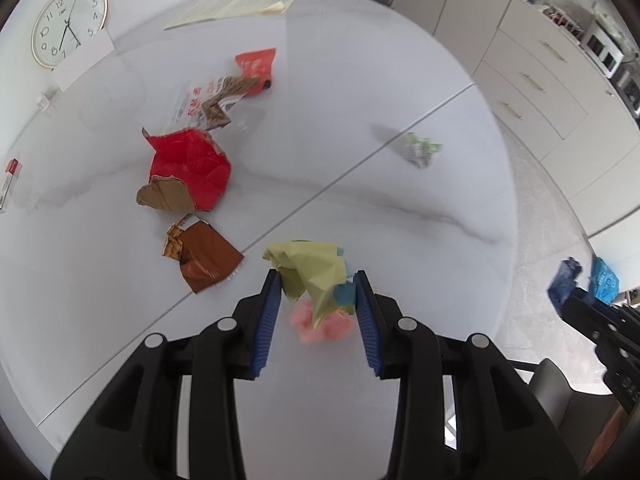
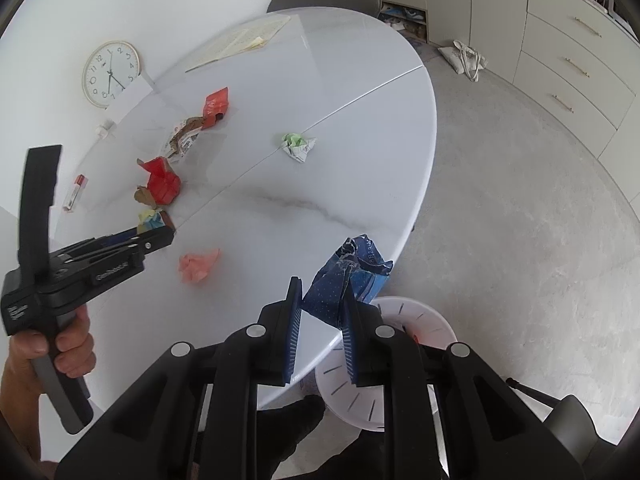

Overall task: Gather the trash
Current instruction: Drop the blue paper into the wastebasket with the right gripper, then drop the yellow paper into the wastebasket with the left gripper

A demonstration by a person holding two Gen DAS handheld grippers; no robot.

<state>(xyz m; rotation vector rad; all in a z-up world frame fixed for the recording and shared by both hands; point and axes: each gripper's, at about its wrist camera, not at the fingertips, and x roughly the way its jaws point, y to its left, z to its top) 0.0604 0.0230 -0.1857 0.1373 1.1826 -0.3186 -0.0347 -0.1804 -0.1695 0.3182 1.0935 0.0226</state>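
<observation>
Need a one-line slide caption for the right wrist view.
Right gripper carries a crumpled blue wrapper past the table edge above a white bin.

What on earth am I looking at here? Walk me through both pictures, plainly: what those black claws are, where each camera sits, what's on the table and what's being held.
There is no robot here. A person holds a black two-finger gripper in each hand, and each gripper carries a wide-angle camera looking along its blue-padded fingers.

The left wrist view shows the left gripper shut on a crumpled yellow-green paper. A pink paper wad lies on the table below it.

The right wrist view shows the right gripper shut on a crumpled blue wrapper at the table edge, above a white slotted bin on the floor. The person's hand with the other gripper shows at the left.

Still on the white marble table: a red torn box, a brown wrapper, an orange-red packet, a green and white wad, papers and a small red and white box.
</observation>
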